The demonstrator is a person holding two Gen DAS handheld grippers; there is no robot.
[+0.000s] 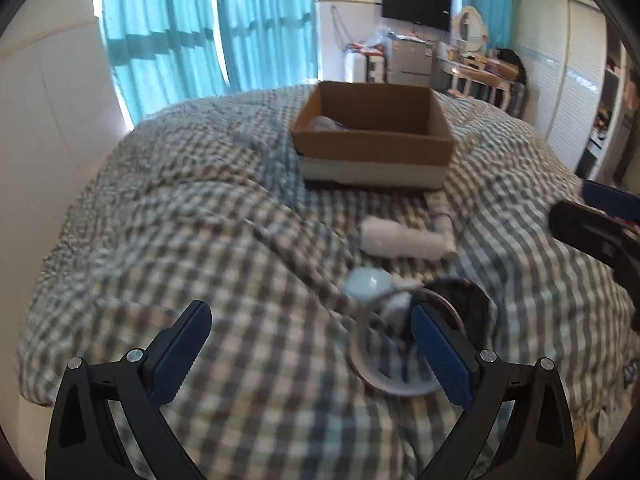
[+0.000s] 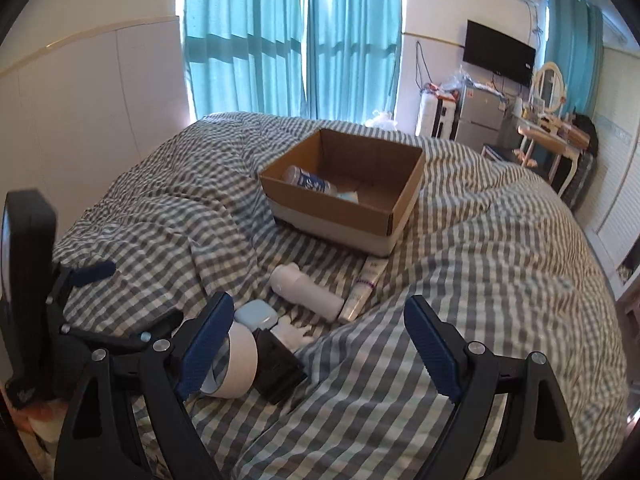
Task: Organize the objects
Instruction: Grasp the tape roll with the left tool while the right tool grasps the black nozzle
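On the checked quilt lies a cluster of small things: a white bottle (image 2: pixel 304 288) on its side, a thin white tube (image 2: pixel 362 288), a pale blue case (image 2: pixel 256 314), a roll of tape (image 2: pixel 240 364) and a black object (image 2: pixel 278 368). Behind them stands an open cardboard box (image 2: pixel 344 184) with a blue-and-white bottle (image 2: pixel 306 180) inside. My right gripper (image 2: pixel 320 314) is open over a quilt fold, right of the cluster. My left gripper (image 1: pixel 310 320) is open and empty; the tape roll (image 1: pixel 400 344) lies just behind its right finger, with the white bottle (image 1: pixel 404 238) and box (image 1: pixel 372 132) beyond.
The quilt (image 2: pixel 460 280) is rumpled into high folds around the cluster. A finger of the right gripper (image 1: pixel 580 224) shows at the right edge of the left wrist view. Teal curtains (image 2: pixel 292 40), a wall and a dresser stand behind the bed.
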